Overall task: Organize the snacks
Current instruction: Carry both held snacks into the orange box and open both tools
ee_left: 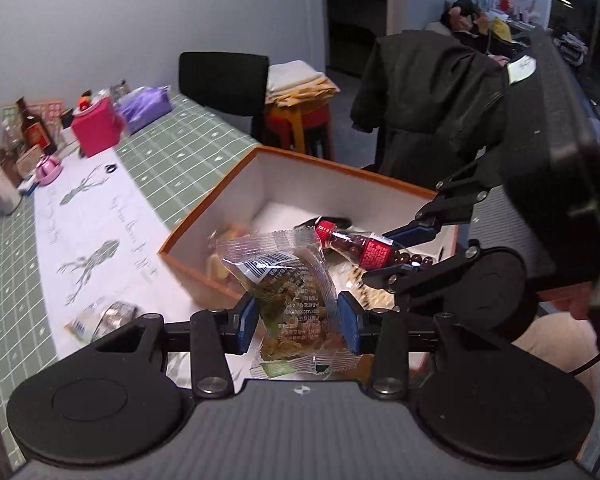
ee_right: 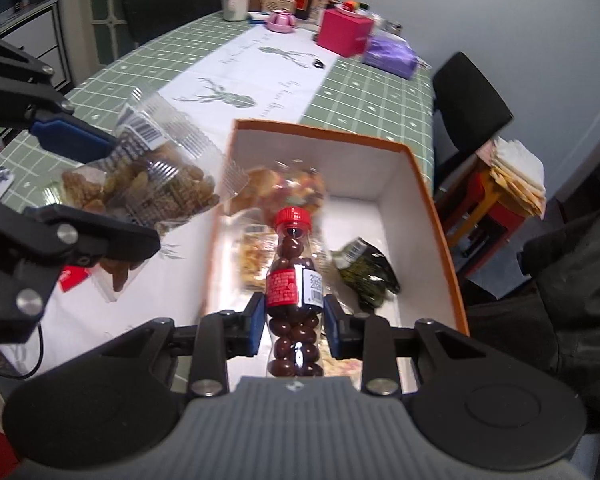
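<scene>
My left gripper is shut on a clear snack packet of yellowish dried pieces, held above the near corner of an orange-rimmed white box. The same packet shows in the right wrist view, left of the box, between the left gripper's blue pads. My right gripper is shut on a small red-capped bottle of dark round candies, over the box. That bottle lies across the box in the left wrist view. Inside the box lie a dark green packet and several clear snack bags.
A green checked cloth with a white deer runner covers the table. Another clear packet lies on the runner. A pink box, purple pack, bottles stand at the far end. Black chairs, one draped with a dark coat.
</scene>
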The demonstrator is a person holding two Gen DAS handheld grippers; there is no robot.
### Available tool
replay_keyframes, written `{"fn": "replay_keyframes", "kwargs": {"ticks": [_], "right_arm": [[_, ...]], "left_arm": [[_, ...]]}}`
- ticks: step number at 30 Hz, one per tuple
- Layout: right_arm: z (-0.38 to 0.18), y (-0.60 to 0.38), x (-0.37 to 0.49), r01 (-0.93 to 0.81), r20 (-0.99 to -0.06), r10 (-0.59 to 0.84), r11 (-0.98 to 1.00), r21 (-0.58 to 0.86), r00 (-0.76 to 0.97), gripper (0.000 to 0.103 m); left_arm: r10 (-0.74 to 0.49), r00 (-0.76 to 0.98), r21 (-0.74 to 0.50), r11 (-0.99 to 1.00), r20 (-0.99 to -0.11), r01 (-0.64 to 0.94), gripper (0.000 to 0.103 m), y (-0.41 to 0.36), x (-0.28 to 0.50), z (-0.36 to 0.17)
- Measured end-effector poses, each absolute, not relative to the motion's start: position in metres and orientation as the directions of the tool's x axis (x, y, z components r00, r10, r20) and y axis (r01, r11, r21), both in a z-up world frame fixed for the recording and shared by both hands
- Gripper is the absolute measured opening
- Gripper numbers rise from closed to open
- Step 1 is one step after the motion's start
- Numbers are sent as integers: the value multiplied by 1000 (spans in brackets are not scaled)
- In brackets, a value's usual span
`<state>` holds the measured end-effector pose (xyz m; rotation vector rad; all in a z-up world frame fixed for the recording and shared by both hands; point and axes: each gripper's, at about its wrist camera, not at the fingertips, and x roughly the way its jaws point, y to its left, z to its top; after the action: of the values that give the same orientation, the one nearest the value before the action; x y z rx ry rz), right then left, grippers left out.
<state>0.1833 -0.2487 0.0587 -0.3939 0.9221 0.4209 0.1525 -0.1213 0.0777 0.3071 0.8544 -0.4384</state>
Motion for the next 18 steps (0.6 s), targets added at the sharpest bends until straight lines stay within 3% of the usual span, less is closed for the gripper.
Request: {"fn": "replay_keyframes", "kwargs": {"ticks": [8, 18], "right_arm": [[21, -283, 218, -474, -857, 71, 855, -211, 510, 29], [-17, -293, 253, -498, -903, 10, 837, -227, 429, 29]], "left_arm": [[-287, 540, 59, 843, -792, 534, 48, -157, 189, 54], [-234, 428, 28, 852, -873, 523, 48, -169, 232, 6]]}}
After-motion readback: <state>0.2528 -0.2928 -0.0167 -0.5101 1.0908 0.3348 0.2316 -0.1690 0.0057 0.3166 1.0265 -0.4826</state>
